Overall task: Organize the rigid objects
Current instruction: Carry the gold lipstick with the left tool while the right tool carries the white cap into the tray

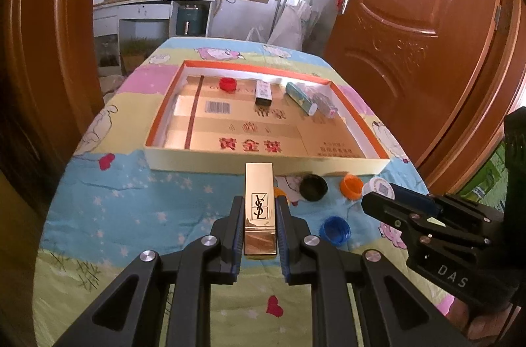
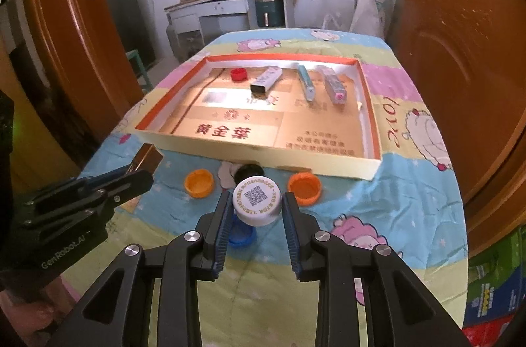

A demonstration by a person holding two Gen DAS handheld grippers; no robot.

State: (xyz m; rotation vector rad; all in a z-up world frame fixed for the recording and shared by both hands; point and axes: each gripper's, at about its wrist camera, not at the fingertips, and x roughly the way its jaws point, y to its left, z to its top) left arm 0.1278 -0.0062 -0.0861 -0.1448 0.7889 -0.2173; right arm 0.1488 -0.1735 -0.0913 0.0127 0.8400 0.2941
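Note:
My left gripper [image 1: 259,209] is shut on a gold lipstick case [image 1: 259,209] with a black logo, held above the quilt just in front of the shallow orange-rimmed box [image 1: 263,164]. My right gripper [image 2: 256,204] is shut on a white bottle cap [image 2: 257,204] with a QR code, held above a blue cap [image 2: 241,235]. In the box lie a red cap [image 1: 227,84], a white and black tube [image 1: 264,93], a teal tube [image 1: 300,98] and a clear pink-tipped tube [image 1: 325,104]. On the quilt lie a black cap [image 1: 313,187], two orange caps [image 2: 199,182] [image 2: 304,187] and the blue cap [image 1: 335,230].
The table is covered with a cartoon-print quilt [image 1: 131,215]. Brown wooden doors [image 1: 411,34] stand at both sides. A kitchen counter [image 1: 148,5] with pots is far behind. Stacked coloured boxes [image 2: 493,291] stand at the right.

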